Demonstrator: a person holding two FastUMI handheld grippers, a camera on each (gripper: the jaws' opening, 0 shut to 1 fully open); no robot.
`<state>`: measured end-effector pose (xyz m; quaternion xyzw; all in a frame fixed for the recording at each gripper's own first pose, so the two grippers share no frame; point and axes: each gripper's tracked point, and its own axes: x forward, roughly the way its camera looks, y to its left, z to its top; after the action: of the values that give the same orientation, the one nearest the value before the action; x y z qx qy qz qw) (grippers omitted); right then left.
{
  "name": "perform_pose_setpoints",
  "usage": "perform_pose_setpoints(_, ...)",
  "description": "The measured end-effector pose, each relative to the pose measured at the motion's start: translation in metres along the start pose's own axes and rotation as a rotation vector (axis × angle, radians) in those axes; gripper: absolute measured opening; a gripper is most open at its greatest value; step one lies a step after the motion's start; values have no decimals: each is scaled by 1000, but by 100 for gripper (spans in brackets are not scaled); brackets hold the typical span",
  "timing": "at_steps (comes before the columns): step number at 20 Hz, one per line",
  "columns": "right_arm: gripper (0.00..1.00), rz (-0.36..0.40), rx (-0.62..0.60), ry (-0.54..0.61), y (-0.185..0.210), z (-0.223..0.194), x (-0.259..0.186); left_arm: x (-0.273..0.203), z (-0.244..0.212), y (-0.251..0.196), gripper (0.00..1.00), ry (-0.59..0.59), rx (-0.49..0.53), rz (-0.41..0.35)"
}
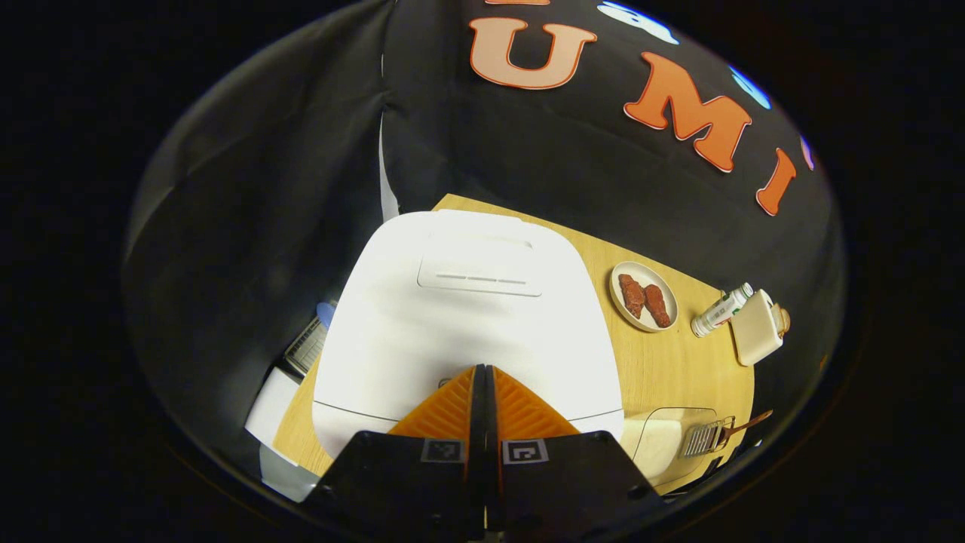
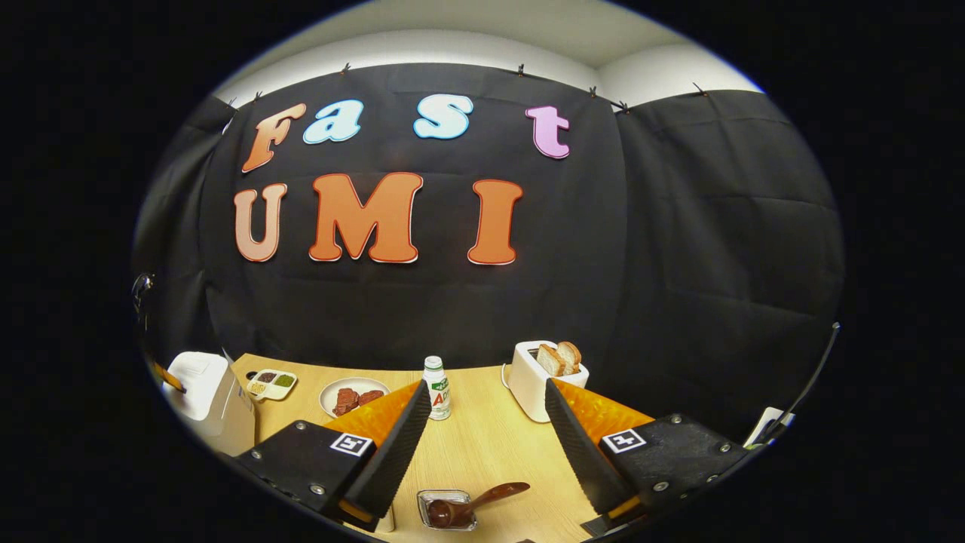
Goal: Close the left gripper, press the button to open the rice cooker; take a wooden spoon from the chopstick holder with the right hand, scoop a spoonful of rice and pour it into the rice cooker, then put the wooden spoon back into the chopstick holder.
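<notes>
Clenched tight, the left gripper (image 1: 483, 371) has its two orange fingers pressed together with nothing between them, their tips at the front edge of the rice cooker (image 1: 467, 332). The cooker's lid is down, so the button press looks to be the step in hand, not yet paid off; I cannot make out the button itself.

In the left gripper view, to the right of the rice cooker sits a plate (image 1: 643, 296) with two reddish pieces, further right a small bottle (image 1: 721, 310) and a toaster (image 1: 756, 329). Near the cooker's lower right corner stands a pale container, and beside it a metal holder (image 1: 707, 437) with a brown handle sticking out.

The right gripper (image 2: 488, 403) is spread wide and empty. Its view adds what the other lacks: a small condiment dish (image 2: 271, 383) just right of the rice cooker, bread slices in the toaster, and, between the fingers, a wooden spoon (image 2: 476, 502) resting in a small clear holder. Spoon, scooping, pouring and return all remain.
</notes>
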<state>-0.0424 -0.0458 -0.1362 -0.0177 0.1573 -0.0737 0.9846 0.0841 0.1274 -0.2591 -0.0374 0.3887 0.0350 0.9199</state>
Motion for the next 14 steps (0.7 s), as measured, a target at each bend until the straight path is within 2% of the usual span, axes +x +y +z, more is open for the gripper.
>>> perform_pose_setpoints(3, 95, 5, 0, 23, -5, -10, -1, -15, 16, -2, 5, -92, 27, 9)
perform_pose_setpoints(4, 99, 6, 3, 36, -7, -15, -2, -25, 30, -5, 5, -158, 53, 13)
perform_pose_setpoints(5, 95, 11, 12, 50, -8, -19, -2, -36, 46, -9, 5, -230, 87, 23)
perform_pose_setpoints(8, 95, 39, 36, 89, -2, -35, -5, -80, 92, -16, 5, -419, 181, 90)
perform_pose_setpoints(14, 95, 69, 36, 130, -7, -54, -5, -152, 107, -72, 4, -576, 202, -6)
